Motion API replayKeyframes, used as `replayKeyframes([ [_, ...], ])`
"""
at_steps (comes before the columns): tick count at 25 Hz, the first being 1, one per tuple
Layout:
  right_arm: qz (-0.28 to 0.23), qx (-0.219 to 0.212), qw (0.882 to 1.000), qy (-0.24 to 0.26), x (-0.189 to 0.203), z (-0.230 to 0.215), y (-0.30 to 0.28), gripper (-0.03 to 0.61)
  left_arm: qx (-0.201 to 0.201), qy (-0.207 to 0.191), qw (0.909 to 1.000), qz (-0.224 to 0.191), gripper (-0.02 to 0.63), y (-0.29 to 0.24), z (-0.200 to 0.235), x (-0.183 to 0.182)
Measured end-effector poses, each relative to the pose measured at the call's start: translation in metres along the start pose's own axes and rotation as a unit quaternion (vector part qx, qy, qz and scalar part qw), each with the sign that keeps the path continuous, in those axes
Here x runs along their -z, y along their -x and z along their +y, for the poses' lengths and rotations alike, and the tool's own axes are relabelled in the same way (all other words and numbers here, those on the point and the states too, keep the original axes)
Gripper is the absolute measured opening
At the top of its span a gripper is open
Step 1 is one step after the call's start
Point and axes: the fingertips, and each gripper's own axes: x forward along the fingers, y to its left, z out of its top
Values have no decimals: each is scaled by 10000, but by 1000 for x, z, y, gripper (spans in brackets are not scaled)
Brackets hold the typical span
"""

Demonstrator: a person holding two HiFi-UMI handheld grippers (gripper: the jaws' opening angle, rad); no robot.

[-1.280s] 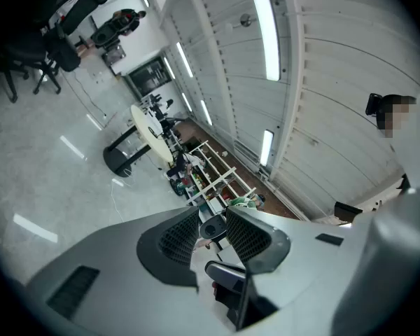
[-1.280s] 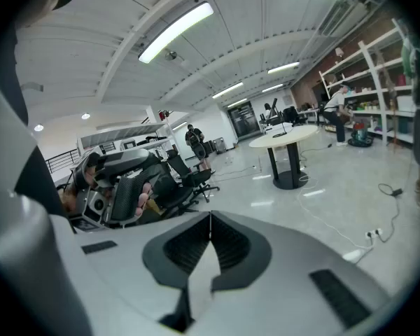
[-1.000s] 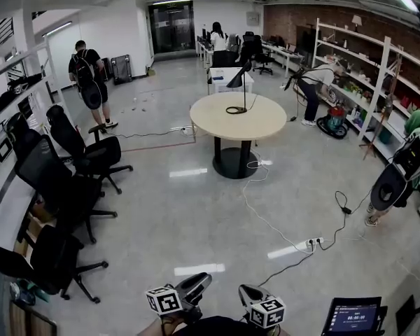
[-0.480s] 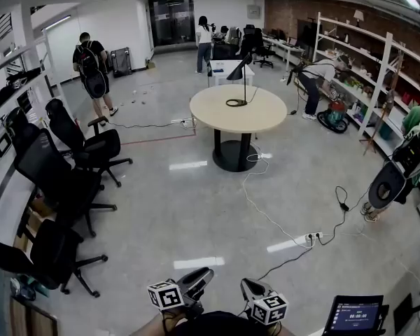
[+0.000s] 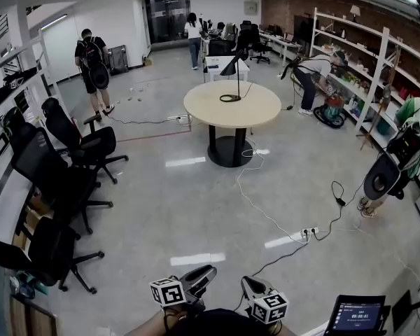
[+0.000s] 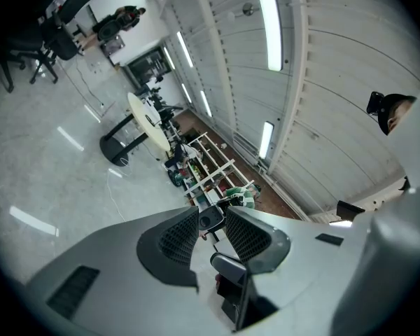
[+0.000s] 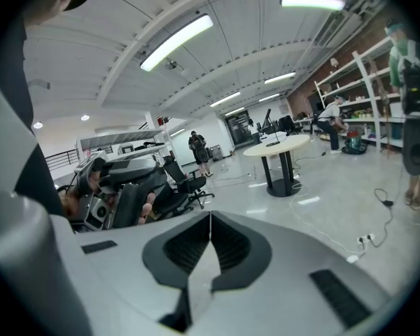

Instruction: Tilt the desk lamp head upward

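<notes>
The glossy grey floor [image 5: 196, 208] spreads wide, with a tall white shelf unit [image 5: 378, 54] along the right wall and a row of black office chairs [image 5: 70, 166] at the left. The round table [image 5: 255, 110] stands far off in the middle of the room, well apart from both grippers. The desk lamp [image 5: 237, 78] stands on it, its dark head slanted. At the bottom edge, the left hand-held gripper [image 5: 206, 273] has its jaws apart with nothing between them. The right hand-held gripper [image 5: 246, 285] has its jaws closed together, empty. A white power strip [image 5: 305, 232] lies on the floor.

Mid-room, desk lamp [image 5: 231, 66] on round table [image 5: 260, 108]; office chairs [image 5: 91, 147] left, shelves [image 5: 383, 54] right.
</notes>
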Motion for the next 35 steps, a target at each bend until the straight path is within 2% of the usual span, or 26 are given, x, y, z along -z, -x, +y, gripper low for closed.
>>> replayKeyframes([
  [10,32,120,9993,-358,17,-51,42,5,-6,-43,9996,269,127,-42,-28,49],
  [16,105,-133,9981,-584,25,-51,31,5,-329,-39,9992,235,127,-36,-20,49],
  [20,128,-142,9976,-667,28,-57,21,3,-328,-115,9986,404,127,-44,-16,52],
  [23,187,-84,9974,-697,26,-63,11,4,-273,-164,9984,458,127,-51,-10,44],
  [25,242,-19,9975,-659,22,-69,1,3,-248,-54,9988,422,127,-59,1,34],
  [29,242,283,9973,-629,7,-90,-17,3,-33,20,9987,501,127,-83,16,13],
  [35,290,556,9964,-576,-23,-102,-64,3,245,35,9985,484,127,-106,44,-41],
])
